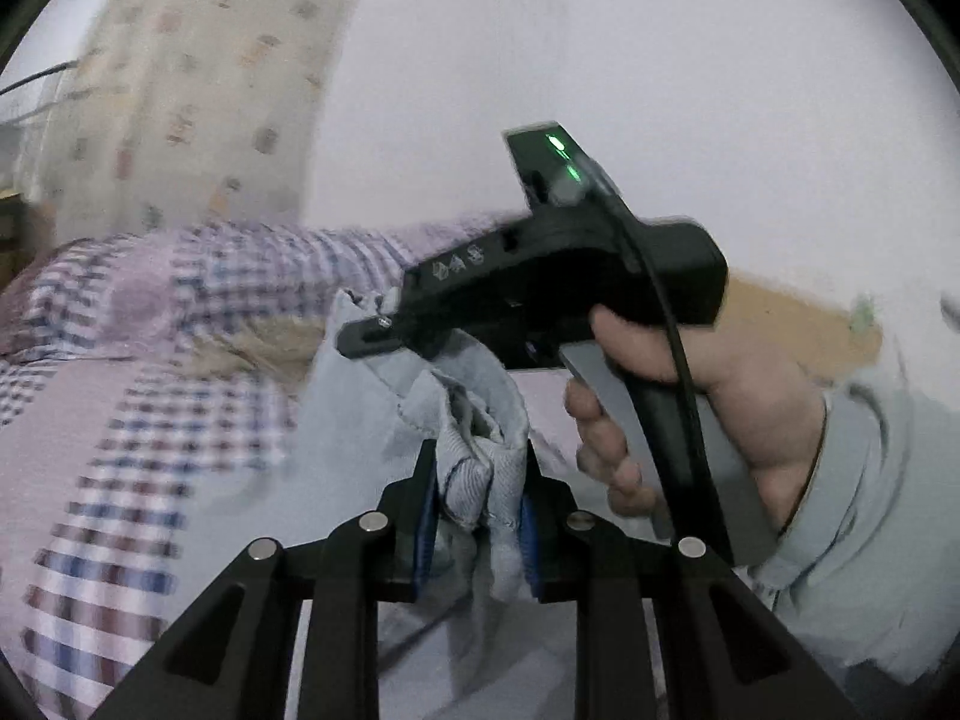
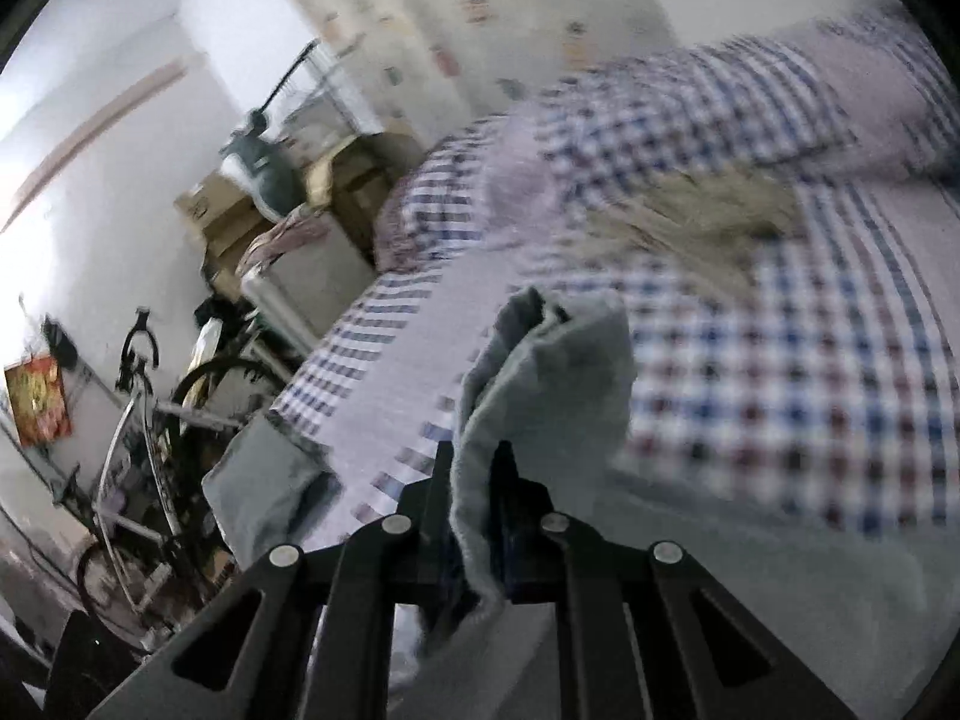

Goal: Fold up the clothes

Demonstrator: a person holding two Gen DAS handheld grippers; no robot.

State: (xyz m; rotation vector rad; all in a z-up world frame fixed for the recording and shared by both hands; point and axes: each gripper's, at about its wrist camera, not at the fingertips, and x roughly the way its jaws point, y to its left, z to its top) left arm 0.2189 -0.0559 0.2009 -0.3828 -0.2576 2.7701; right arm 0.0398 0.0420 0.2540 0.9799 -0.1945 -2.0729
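Note:
A pale grey-blue garment (image 1: 474, 420) is bunched between the fingers of my left gripper (image 1: 480, 462), which is shut on it. In the left wrist view the right gripper (image 1: 360, 342) reaches in from the right, held by a person's hand (image 1: 720, 372), its tip on the same cloth. In the right wrist view my right gripper (image 2: 474, 462) is shut on a fold of the garment (image 2: 552, 384), which stands up between the jaws and hangs down below them. Both views are motion-blurred.
A checked bedsheet (image 1: 120, 480) (image 2: 780, 360) covers the bed under the garment, with a checked pillow (image 2: 690, 120) behind. A patterned curtain (image 1: 198, 78) hangs at the back. A bicycle (image 2: 150, 420) and cardboard boxes (image 2: 228, 210) stand beside the bed.

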